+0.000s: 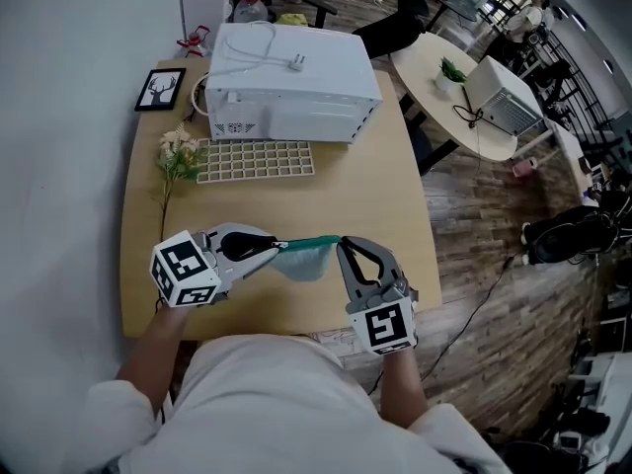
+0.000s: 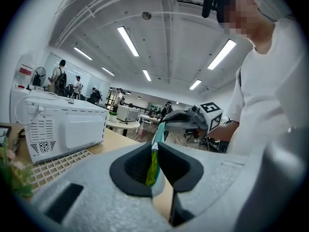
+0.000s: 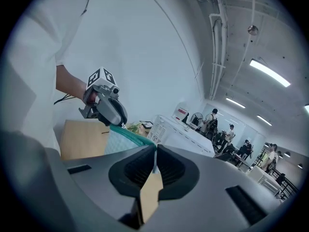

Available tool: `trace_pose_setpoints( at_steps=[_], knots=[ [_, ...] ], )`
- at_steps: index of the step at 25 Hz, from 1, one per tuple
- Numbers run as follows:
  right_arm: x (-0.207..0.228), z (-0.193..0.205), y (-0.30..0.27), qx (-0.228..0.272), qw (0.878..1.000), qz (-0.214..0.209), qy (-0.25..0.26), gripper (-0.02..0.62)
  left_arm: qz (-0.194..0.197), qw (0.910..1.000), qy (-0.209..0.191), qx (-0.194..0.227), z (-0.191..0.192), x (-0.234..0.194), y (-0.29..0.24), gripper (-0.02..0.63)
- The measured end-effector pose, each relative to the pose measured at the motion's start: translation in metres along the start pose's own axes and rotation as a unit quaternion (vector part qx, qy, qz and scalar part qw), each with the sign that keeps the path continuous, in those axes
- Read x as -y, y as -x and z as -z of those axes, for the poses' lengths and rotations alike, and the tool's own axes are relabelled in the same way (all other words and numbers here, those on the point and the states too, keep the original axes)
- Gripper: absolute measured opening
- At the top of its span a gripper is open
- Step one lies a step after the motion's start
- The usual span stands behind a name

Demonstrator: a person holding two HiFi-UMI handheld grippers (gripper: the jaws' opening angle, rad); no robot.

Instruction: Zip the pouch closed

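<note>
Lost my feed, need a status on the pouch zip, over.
Left gripper shut on pouch end. Right gripper shut on other end. Pouch stretched between, off the table. Microwave behind, apart.

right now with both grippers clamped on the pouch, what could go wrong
1. The left gripper and right gripper each pinch only a thin strip at opposite ends of the pouch, so a hard pull might slip one end free.
2. The pouch hangs in the air near the front edge of the table; if one end is lost it could swing down or drop.
</note>
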State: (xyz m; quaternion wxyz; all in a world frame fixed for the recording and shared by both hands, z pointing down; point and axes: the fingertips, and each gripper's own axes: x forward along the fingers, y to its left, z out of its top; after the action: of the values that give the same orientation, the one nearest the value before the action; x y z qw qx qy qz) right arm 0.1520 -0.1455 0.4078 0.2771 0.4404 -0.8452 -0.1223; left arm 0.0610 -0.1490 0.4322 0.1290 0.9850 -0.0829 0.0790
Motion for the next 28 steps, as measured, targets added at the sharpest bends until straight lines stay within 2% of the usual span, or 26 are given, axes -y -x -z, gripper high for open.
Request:
trace_pose_setpoints(
  at_steps=[10, 20, 22, 24, 28],
  knots=[
    [0.013, -0.002, 0.003, 0.004, 1.000, 0.012, -0.022, 0.018, -0.031, 0.9994, 0.015, 0.010, 0.006, -0.014, 0.032, 0.048],
    [-0.005, -0.005, -0.005, -0.003, 1.000, 0.008, -0.023, 0.020, -0.044, 0.9984, 0.027, 0.021, 0.012, -0.017, 0.055, 0.048],
    [-0.009, -0.007, -0.005, -0.002, 0.999, 0.010, -0.036, 0.020, -0.045, 0.9983, 0.030, 0.020, 0.015, -0.018, 0.058, 0.048],
    [-0.017, -0.012, -0.005, 0.011, 0.997, 0.000, -0.070, 0.020, -0.058, 0.9972, 0.040, 0.024, 0.020, -0.022, 0.061, 0.048],
    [-0.027, -0.022, -0.004, 0.041, 0.990, -0.001, -0.134, 0.018, -0.081, 0.9934, 0.063, 0.051, 0.030, -0.028, 0.065, 0.049]
  ],
)
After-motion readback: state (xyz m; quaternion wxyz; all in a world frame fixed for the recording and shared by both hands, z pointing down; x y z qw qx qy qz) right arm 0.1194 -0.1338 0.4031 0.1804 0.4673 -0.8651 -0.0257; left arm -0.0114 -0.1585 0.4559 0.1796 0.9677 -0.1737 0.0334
